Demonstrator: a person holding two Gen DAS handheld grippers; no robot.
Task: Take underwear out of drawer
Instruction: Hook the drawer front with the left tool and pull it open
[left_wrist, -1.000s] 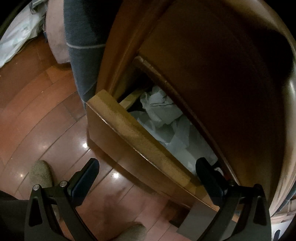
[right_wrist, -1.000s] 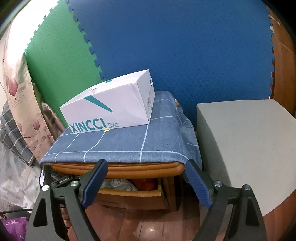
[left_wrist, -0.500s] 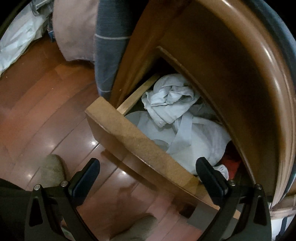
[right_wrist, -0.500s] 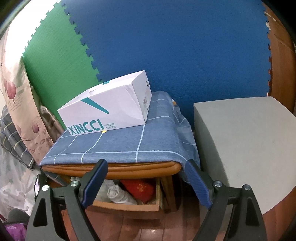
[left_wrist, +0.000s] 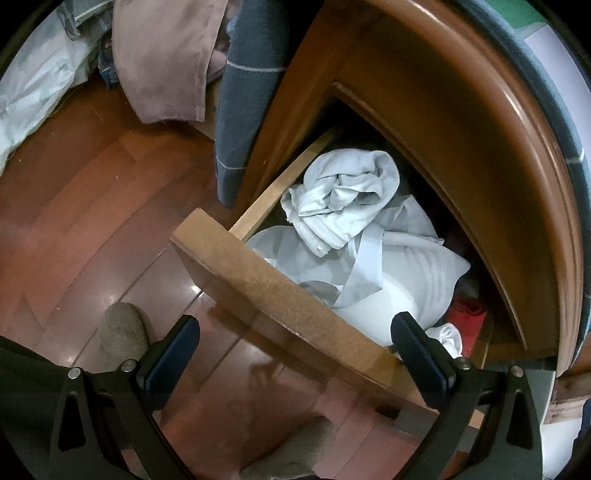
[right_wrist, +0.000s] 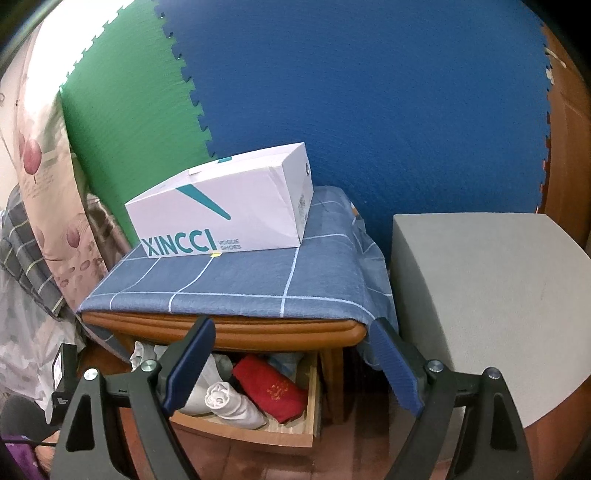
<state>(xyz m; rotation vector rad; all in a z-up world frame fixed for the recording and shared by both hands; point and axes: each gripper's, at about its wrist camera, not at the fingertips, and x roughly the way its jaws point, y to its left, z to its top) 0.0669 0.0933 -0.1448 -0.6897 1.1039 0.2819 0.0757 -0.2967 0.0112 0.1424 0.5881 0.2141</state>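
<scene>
The wooden drawer (left_wrist: 280, 295) of a small cabinet stands pulled out. A crumpled pale grey-white piece of underwear (left_wrist: 343, 199) lies on top of wider white garments (left_wrist: 406, 280), with a red cloth (left_wrist: 469, 317) at the drawer's right end. My left gripper (left_wrist: 295, 328) hangs open above the drawer front, touching nothing. In the right wrist view the same drawer (right_wrist: 258, 432) shows a rolled white item (right_wrist: 232, 404) and the red cloth (right_wrist: 273, 387). My right gripper (right_wrist: 293, 328) is open and empty, held back in front of the cabinet.
A white shoe box (right_wrist: 229, 206) sits on a blue checked cloth (right_wrist: 240, 284) over the cabinet top. A grey block (right_wrist: 480, 295) stands to its right, foam mats (right_wrist: 369, 110) behind. The person's socked feet (left_wrist: 122, 332) rest on the wooden floor (left_wrist: 74, 240) by the drawer.
The drawer has come further out, so much more of the clothes inside shows. The left wrist view has shifted over the drawer. The right gripper has barely moved.
</scene>
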